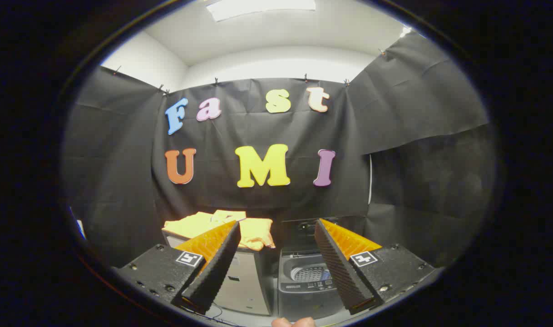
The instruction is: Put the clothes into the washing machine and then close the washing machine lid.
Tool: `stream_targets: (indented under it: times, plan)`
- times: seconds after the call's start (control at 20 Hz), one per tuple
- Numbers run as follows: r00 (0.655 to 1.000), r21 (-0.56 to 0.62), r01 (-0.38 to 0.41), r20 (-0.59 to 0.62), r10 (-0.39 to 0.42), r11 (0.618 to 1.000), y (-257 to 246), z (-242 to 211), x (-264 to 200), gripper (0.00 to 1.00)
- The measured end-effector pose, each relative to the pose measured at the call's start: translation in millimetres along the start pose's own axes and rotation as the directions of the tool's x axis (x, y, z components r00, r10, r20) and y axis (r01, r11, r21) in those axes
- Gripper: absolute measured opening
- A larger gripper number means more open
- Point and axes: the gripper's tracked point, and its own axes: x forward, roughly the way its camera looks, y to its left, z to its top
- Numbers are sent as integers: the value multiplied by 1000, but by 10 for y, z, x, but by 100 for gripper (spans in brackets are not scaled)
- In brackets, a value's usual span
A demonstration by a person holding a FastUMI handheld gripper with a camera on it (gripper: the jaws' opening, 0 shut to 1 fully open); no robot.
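- The claw (276, 231) hangs in the air with its fingers spread wide and nothing between them.
- Ahead, between the fingers, the washing machine (303, 290) stands with its lid (303, 227) up and its drum bare as far as I can see.
- The yellow clothes (222, 225) lie piled on a pale cabinet (244, 286) just beside the machine, beyond one finger.
- Nothing looks done yet: loading and closing both remain.

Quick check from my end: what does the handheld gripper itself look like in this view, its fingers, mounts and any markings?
The gripper has two long wedge-shaped fingers with finely ribbed inner faces, standing apart. Each finger sits on a black, speckled block-shaped mount with screw heads, and each mount carries a small square black-and-white marker. A thin cable runs below the left mount.
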Motion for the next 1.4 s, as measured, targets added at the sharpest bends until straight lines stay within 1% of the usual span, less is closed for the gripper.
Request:
stream_targets:
  times: [0.15, 0.3, 0.45, 0.7, 0.95, 1.2, 1.4]
  plan:
    - [999, -20, -47, 15, 47, 999, 59, 47, 124, 100]
    - [997, -16, -74, 5, 74, 997, 112, 6, 328, 100]
    - [995, -11, -97, -15, 97, 995, 149, -59, 413, 100]
    - [997, -14, -81, -4, 81, 997, 117, -24, 471, 100]
    - [996, -11, -88, -10, 88, 996, 262, 19, 506, 100]
    - [996, -12, -87, -11, 87, 996, 525, 113, 596, 100]
    - [989, 34, -113, -88, 116, 993, 871, 72, 707, 100]
